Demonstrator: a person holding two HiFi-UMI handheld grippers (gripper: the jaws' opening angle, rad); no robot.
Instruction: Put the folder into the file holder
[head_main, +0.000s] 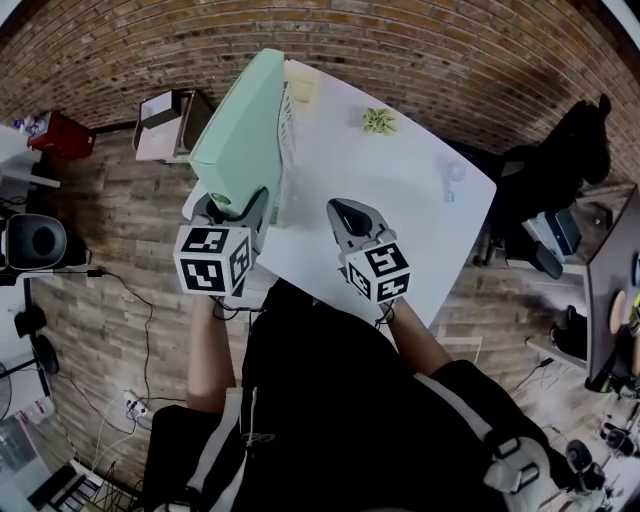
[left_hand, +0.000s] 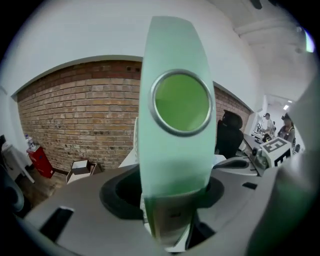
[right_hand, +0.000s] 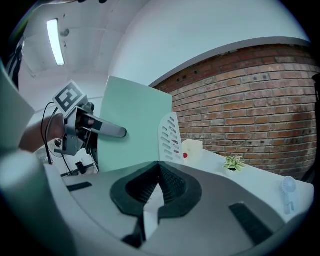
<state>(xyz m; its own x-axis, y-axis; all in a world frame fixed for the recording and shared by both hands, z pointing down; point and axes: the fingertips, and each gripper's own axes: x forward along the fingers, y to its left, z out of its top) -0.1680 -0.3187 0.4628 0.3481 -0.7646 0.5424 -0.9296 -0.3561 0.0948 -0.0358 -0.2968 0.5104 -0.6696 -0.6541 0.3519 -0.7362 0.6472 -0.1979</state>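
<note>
- Table (head_main: 400, 200): in the middle of the head view, with a brick wall behind it.
- Folder (head_main: 240, 130): stands on edge along the table's left side, against the left face of the file holder (head_main: 288, 130). Whether it sits in a compartment cannot be told.
- Left gripper (head_main: 238, 203): at the folder's near end, the spine between its jaws.
- Right gripper (head_main: 340, 210): to the right of the left gripper, over the table's near part.
- Small box (head_main: 303, 83): at the far edge, behind the file holder.
- Potted plant (head_main: 378, 121): to the right of the box.
- Office chair (head_main: 560, 150): beyond the table's right corner.

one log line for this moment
folder upright by file holder | left gripper open around folder spine | right gripper shut, empty
</note>
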